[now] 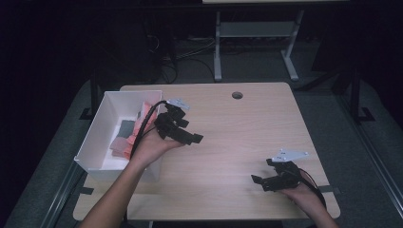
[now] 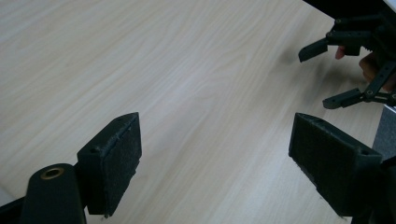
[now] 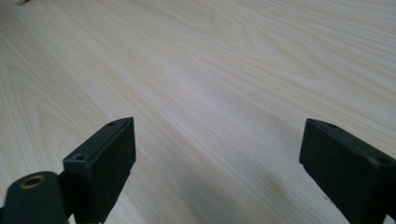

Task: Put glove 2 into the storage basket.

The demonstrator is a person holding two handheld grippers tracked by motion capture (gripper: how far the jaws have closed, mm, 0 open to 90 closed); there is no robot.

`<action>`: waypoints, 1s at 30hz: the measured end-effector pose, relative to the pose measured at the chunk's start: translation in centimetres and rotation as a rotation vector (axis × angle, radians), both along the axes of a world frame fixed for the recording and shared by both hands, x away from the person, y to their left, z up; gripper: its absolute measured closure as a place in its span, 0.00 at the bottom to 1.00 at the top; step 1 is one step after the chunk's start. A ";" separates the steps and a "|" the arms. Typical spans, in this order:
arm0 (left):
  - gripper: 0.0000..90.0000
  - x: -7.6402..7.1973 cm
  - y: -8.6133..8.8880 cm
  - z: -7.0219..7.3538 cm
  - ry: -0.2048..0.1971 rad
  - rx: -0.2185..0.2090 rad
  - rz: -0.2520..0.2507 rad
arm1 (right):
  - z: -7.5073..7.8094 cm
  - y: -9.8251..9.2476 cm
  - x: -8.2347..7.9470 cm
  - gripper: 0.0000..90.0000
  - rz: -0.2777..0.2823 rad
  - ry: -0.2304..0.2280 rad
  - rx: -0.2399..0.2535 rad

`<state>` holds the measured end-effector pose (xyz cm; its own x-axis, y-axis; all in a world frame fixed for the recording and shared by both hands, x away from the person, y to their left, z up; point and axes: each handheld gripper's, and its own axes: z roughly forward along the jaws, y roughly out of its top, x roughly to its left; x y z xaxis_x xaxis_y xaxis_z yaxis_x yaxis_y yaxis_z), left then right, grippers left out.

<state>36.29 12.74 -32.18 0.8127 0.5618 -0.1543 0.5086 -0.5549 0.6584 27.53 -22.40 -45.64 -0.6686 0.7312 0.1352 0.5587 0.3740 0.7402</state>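
Fingers, left gripper (image 2: 215,163): two black padded fingers (image 2: 116,163) spread wide apart, nothing between them, bare wood below.

Item 1, far left: white box (image 1: 102,124), open-topped, standing at the tabletop's left edge. Contents: pink pieces (image 1: 127,142) stacked and leaning toward its right wall, with a grey patch on the floor of the box beside them. What exactly the pieces are cannot be told at this size.

Item 2: left gripper, seen from the high view (image 1: 183,133), held just beside the box's right wall and above the tabletop (image 1: 237,137), pointing toward the middle of it. Empty.

Item 3: tabletop, light wood, a round cable hole (image 1: 237,95) near the far edge. No loose item lies on the open surface.

Item 4, right: right gripper (image 1: 266,181), near the front right corner, well apart from the box. Its fingers (image 3: 105,163) also stand wide open and hold nothing; it shows too in the left gripper view (image 2: 348,70).

Step in hand, as judged: both grippers idle between handlings, the pink pieces lying in the box.

Next move, as judged: the left gripper is nearest; it would need to turn back over the box rim, descend between the walls, and close on one pink piece without dragging its neighbours.
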 end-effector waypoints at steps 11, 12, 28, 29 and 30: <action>0.19 -1.5 -2.9 -2.3 0.025 0.009 -0.060 | 0.0 0.0 0.0 0.12 0.002 0.003 0.000; 0.19 -1.6 -3.2 -2.7 0.029 0.004 -0.058 | 0.0 0.0 -0.1 0.12 0.002 0.004 0.000; 0.19 -3.1 -4.8 -7.7 0.030 0.051 -0.112 | 0.0 0.1 -0.1 0.12 0.012 0.005 -0.005; 0.19 -3.1 -4.9 -8.0 0.030 0.062 -0.121 | 0.0 0.1 -0.1 0.12 0.015 0.006 -0.007; 0.19 -3.2 -4.9 -8.3 0.027 0.060 -0.124 | 0.0 0.2 -0.1 0.12 0.017 0.005 -0.007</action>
<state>33.10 7.82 -40.46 0.8723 0.4665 -0.1464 0.4511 -0.6523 0.6091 27.40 -22.24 -45.66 -0.6804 0.7206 0.1334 0.5561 0.3891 0.7345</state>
